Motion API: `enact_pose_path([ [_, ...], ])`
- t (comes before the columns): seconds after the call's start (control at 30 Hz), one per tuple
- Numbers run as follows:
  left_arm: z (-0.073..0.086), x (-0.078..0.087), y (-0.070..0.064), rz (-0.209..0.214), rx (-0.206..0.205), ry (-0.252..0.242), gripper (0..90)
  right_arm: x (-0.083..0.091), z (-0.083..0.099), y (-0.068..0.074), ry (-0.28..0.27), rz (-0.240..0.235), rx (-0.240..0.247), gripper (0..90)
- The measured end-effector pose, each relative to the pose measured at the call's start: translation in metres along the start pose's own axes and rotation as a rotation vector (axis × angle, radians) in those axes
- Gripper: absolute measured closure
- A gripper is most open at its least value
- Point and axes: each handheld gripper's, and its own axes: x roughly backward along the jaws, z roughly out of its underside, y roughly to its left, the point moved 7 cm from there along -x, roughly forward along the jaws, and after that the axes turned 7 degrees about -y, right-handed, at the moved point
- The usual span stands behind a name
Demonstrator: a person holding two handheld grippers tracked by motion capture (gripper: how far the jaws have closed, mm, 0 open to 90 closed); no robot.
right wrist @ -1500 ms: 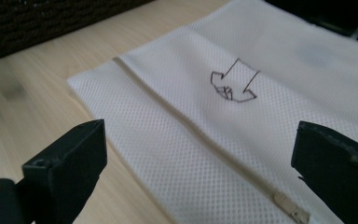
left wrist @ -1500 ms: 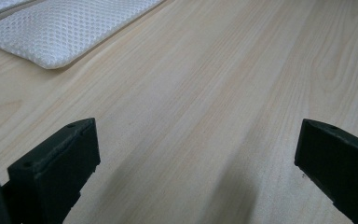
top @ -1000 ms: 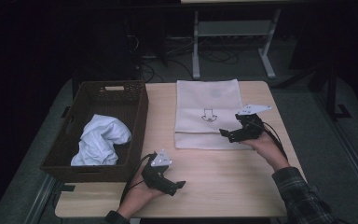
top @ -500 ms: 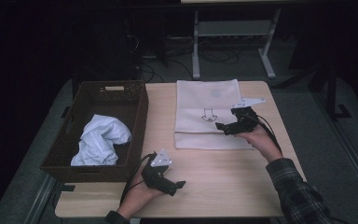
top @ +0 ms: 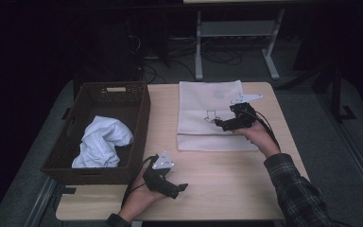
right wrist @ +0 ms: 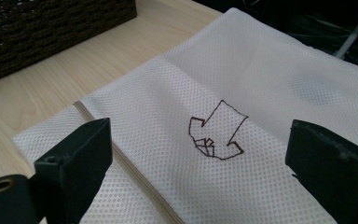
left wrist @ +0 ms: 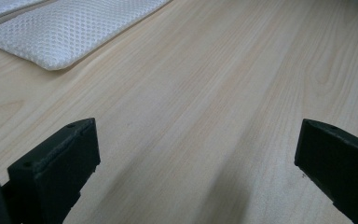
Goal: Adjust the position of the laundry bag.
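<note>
The right hand-held gripper [top: 220, 124] hovers over the white mesh bag [top: 212, 113], jaws spread wide and holding nothing, right above the drawn arrow [right wrist: 216, 133]. The bag lies flat on the worktop [top: 227, 189], just beside the wicker basket [top: 137, 137], in which a crumpled white cloth [top: 101, 142] sits. The left hand-held gripper [top: 177, 188] rests low over bare wood near the front edge, jaws apart too, empty.

This looks like the approach for a grasp on the bag. To do it well, come down near the zip [right wrist: 135, 175], where the seam gives the jaws something firmer to bite; flat mesh alone is thin and slack and may slip out, or both layers may get pinched together. The left one could pin the near hem.

Textures: fine honeycomb netting, soft and floppy, a beige zip tape; pale, smooth wood grain; dark, stiff woven basket walls.
</note>
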Motion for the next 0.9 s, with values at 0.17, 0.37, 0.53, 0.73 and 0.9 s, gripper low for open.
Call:
enact_pose_path([
  [0.17, 0.000, 0.000, 0.000, 0.001, -0.007, 0.004, 0.0, -0.006, -0.003, -0.004, 0.005, 0.004, 0.000, 6.3],
  [0.37, 0.000, 0.000, -0.001, 0.000, -0.006, 0.003, 0.0, -0.013, -0.007, -0.007, 0.002, 0.009, -0.009, 7.0],
  [0.53, 0.000, 0.001, 0.000, -0.003, -0.006, 0.000, 0.0, -0.023, -0.009, -0.009, 0.024, 0.009, 0.004, 7.6],
  [0.73, 0.000, 0.001, 0.000, -0.001, -0.011, 0.001, 0.0, -0.032, -0.010, -0.013, 0.038, 0.008, 0.001, 12.0],
  [0.9, 0.000, 0.001, -0.001, -0.002, -0.011, 0.002, 0.0, -0.037, -0.014, -0.017, 0.038, 0.010, -0.018, 13.6],
])
